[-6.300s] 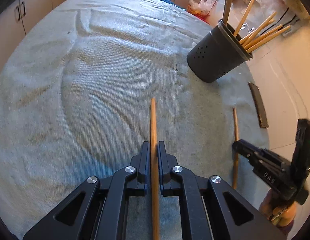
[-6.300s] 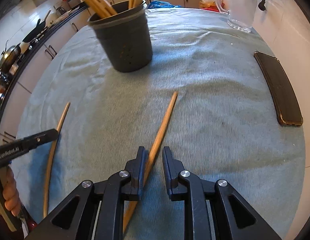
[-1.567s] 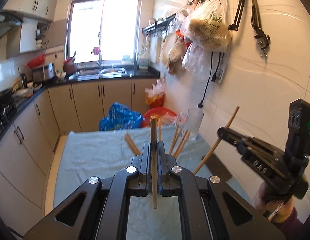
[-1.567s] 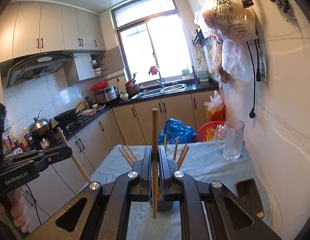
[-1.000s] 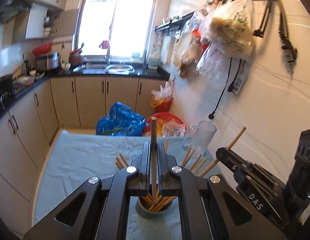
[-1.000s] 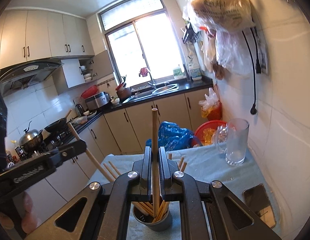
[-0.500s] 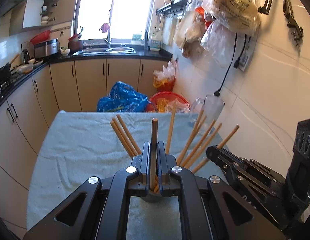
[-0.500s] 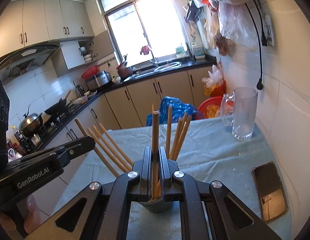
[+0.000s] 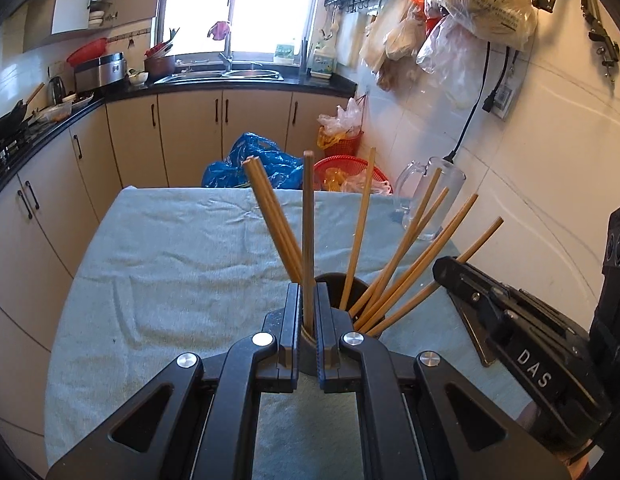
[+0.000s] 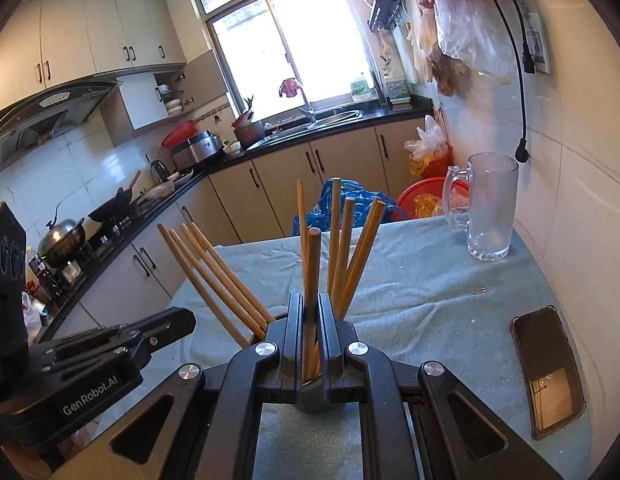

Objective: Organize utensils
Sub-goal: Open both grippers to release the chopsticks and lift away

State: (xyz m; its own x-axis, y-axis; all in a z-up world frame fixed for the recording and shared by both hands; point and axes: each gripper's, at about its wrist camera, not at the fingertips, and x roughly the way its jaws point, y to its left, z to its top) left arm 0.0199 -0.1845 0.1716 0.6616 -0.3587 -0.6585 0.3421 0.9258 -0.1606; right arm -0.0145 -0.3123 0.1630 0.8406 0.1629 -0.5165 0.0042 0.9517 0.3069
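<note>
1. Chopsticks are the item under inspection: my left gripper (image 9: pixel 308 312) is clamping one wooden chopstick (image 9: pixel 308 232) between its nearly closed jaws, the stick standing upright with its lower end inside the dark utensil holder (image 9: pixel 341 284).
2. My right gripper (image 10: pixel 310 328) is likewise pinching a second chopstick (image 10: pixel 311 280), upright, its lower end reaching into the same holder (image 10: pixel 310 398), which is showing just behind and below the jaws.
3. Both grippers are hanging directly over the holder, side by side; the right one is appearing at the right edge of the left wrist view (image 9: pixel 521 320), the left one at the left edge of the right wrist view (image 10: pixel 110 352).
4. Other chopsticks (image 9: pixel 413 256) are already standing in the holder, fanning outward at various tilts.
5. The holder is sitting on a table covered by a grey-green towel (image 9: pixel 170 248).
6. A glass mug (image 10: pixel 489 212) is standing at the far right corner of the table, well apart from the holder.
7. A phone (image 10: pixel 549 368) is lying flat near the right edge of the table, with a paper clip (image 10: pixel 479 291) lying between it and the mug.
</note>
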